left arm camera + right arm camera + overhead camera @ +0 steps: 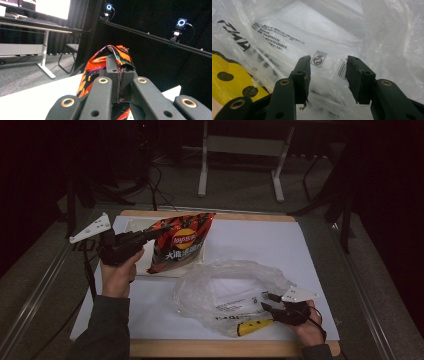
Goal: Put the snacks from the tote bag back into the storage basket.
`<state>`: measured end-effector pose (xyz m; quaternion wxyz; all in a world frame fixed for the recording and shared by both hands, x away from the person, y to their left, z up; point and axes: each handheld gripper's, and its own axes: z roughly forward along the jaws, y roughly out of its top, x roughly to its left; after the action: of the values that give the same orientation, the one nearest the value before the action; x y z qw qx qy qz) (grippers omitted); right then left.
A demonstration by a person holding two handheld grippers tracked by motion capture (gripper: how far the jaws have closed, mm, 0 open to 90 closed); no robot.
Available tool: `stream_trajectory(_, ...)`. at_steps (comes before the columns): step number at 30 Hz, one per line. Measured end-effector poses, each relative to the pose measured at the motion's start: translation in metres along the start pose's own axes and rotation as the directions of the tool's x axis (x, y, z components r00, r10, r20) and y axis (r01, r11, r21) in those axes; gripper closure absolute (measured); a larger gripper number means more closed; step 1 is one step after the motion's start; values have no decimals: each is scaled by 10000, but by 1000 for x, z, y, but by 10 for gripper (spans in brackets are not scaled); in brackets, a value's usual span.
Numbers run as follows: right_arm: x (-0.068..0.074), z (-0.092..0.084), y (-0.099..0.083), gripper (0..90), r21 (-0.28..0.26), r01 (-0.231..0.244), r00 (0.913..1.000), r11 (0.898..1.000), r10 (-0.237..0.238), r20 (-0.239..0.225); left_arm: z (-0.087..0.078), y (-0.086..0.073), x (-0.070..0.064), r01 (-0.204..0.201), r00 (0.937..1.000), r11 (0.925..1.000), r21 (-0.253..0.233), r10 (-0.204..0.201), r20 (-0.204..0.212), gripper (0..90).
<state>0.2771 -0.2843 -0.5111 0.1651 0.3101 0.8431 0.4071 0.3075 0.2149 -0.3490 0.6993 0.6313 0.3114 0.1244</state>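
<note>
Chip bag (182, 242), one, pinched by left gripper (159, 234); right gripper (268, 301) spread wide at one clear plastic bag (227, 290).

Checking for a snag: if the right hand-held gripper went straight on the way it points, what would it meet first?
Probably the clear plastic bag: the open jaws of the right hand-held gripper point into its printed film, though how near is unclear.

The chip bag (181, 242) between the black left tongs (159, 233) is red and orange; the clear plastic bag (227, 290) ahead of the right tongs (327, 75) carries black print and what looks like a yellow patch.
</note>
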Motion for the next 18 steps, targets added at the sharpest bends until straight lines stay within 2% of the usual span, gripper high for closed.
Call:
stream_trajectory(6,0,0,0,546,-4,4,10000,10000,-4,-1,2,0,3,90,10000,9999,-126,-90,-14,896)
stream_trajectory(18,0,0,0,546,-6,-4,10000,10000,4,-15,6,5,6,-6,9998,10000,-24,6,-198,896)
